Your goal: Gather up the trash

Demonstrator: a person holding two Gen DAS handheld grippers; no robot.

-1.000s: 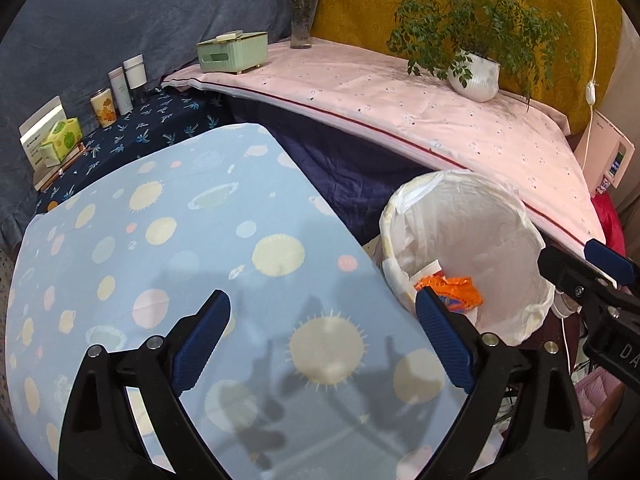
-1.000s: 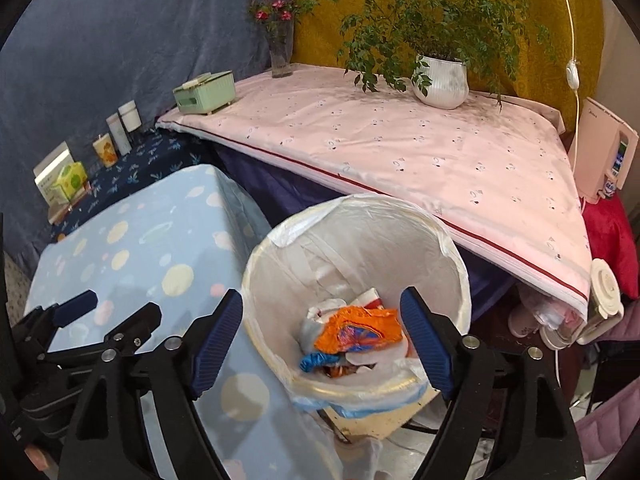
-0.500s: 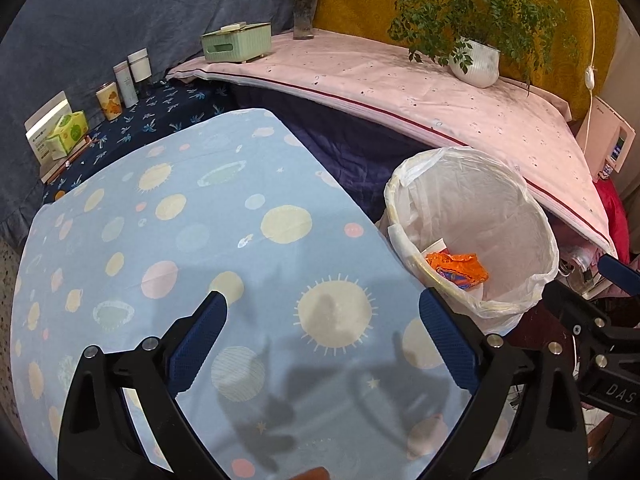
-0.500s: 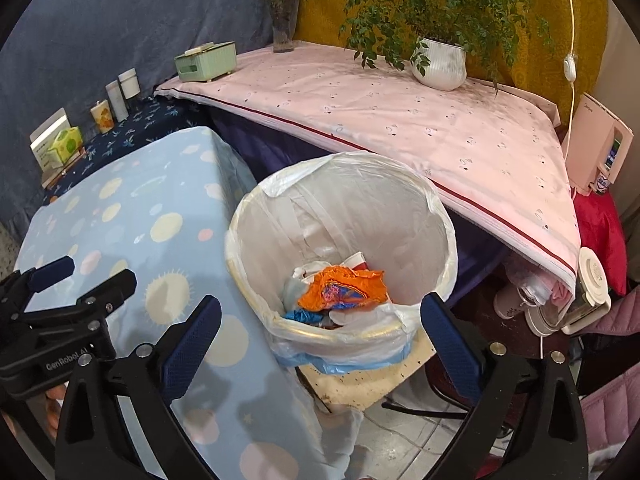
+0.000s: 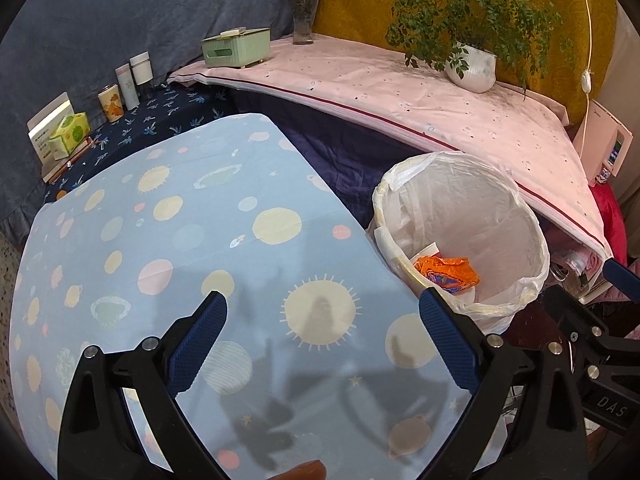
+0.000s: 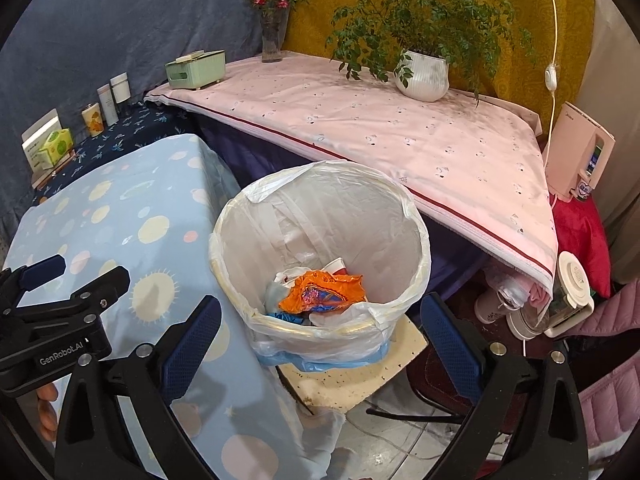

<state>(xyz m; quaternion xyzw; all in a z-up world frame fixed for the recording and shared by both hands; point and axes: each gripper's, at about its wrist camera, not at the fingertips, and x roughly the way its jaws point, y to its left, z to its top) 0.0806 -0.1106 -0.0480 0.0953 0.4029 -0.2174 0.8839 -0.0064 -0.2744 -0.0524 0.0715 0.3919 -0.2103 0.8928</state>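
I hold the left gripper (image 5: 322, 324) over the blue table (image 5: 192, 240), jaws wide and empty. My right gripper (image 6: 320, 324), also wide, hangs above the trash bin (image 6: 416, 216), where the orange wrapper (image 6: 324, 290) lies inside.

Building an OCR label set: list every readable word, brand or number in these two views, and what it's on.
"GenRobot.AI": on the body of the left tongs, seen from the right wrist view.
"DAS": on the body of the right tongs, seen from the left wrist view; it may be cut off.
Too small or blurred to read: print on the orange wrapper, white box, green tissue pack, wall unit.
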